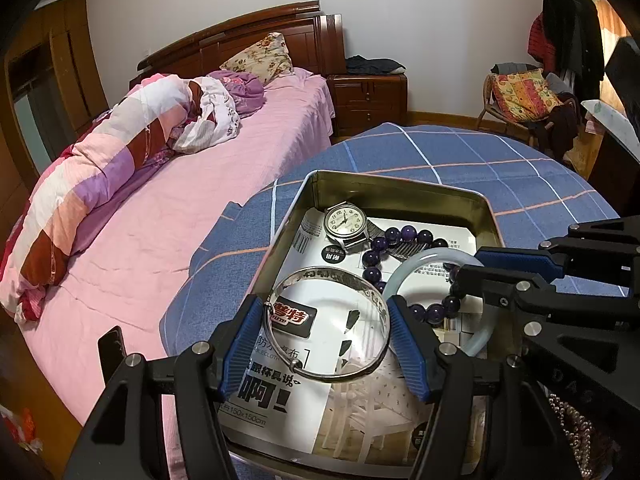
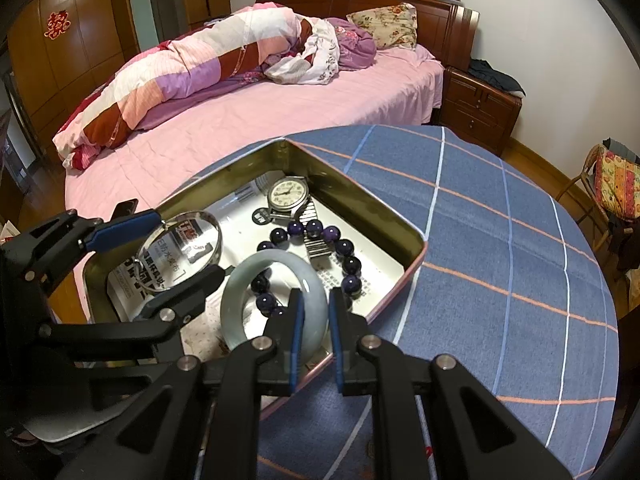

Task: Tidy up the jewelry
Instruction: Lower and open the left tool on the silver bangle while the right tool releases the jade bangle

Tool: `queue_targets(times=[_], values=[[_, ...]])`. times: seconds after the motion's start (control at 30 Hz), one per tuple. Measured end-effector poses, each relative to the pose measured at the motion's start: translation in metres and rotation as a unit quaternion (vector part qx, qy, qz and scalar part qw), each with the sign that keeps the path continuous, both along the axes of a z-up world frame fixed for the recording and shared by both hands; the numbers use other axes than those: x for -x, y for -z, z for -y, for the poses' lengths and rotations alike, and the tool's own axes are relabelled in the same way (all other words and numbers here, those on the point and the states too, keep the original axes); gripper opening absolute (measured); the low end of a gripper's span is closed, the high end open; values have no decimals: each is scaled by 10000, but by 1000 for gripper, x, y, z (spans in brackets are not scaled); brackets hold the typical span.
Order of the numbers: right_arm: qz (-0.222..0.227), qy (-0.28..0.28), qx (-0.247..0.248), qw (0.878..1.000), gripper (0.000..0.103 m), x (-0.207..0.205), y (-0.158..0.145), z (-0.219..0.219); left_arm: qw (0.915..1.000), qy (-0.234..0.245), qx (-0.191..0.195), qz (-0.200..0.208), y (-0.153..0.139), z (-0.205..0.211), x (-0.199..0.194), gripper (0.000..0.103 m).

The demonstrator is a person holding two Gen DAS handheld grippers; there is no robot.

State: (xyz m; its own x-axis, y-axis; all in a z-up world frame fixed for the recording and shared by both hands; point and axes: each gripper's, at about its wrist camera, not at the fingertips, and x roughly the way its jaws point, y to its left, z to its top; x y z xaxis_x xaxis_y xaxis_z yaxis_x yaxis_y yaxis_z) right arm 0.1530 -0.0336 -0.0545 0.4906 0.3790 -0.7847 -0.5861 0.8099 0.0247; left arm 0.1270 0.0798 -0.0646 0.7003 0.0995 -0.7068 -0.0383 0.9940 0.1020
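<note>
A gold-walled metal tin (image 1: 400, 190) sits on a round table under a blue plaid cloth (image 2: 500, 240), in the lower centre of both views. It holds 4 pieces of jewelry on printed paper: 1 wristwatch (image 1: 345, 222) at the far corner, 1 strand of dark purple beads (image 2: 346, 250), 1 pale jade bangle (image 2: 240, 284) and 1 silver bangle (image 1: 320, 276).

The left gripper (image 1: 326, 344) has its 2 blue-padded fingers spread wide, 1 on each outer side of the silver bangle and right against its rim; whether the pads press on it cannot be told. The silver bangle lies at the tin's near left, in the lower middle of the left wrist view.

The right gripper (image 2: 317, 332) has its jaws narrow, clamped on the near rim of the jade bangle, low in the centre of the right wrist view. The bangle overlaps part of the bead strand.

Behind, 1 bed with a pink sheet (image 1: 160, 208) fills the upper left.
</note>
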Motion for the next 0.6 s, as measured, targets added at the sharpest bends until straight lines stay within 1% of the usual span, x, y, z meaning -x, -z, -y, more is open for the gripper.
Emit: queue_targets(times=[0.3, 0.4, 0.43, 0.47, 0.5, 0.53, 0.6], values=[[34, 35, 8, 10000, 16, 0, -2, 0, 10000, 11, -68, -38, 0, 5, 1, 65], [153, 150, -24, 9998, 27, 0, -9, 3, 10000, 7, -5, -40, -1, 6, 1, 65], [158, 159, -76, 9997, 39, 1, -11, 5, 10000, 24, 23, -39, -2, 6, 1, 67], [167, 166, -130, 9996, 58, 2, -14, 5, 10000, 27, 12, -33, -2, 7, 2, 67], [241, 227, -126, 9994, 64, 2, -17, 6, 10000, 24, -15, -12, -3, 9, 2, 69], [284, 239, -130, 9992, 68, 3, -18, 7, 10000, 33, -28, 5, -4, 8, 3, 71], [304, 232, -138, 9992, 67, 4, -19, 6, 10000, 31, -29, 20, -5, 10, 3, 71]])
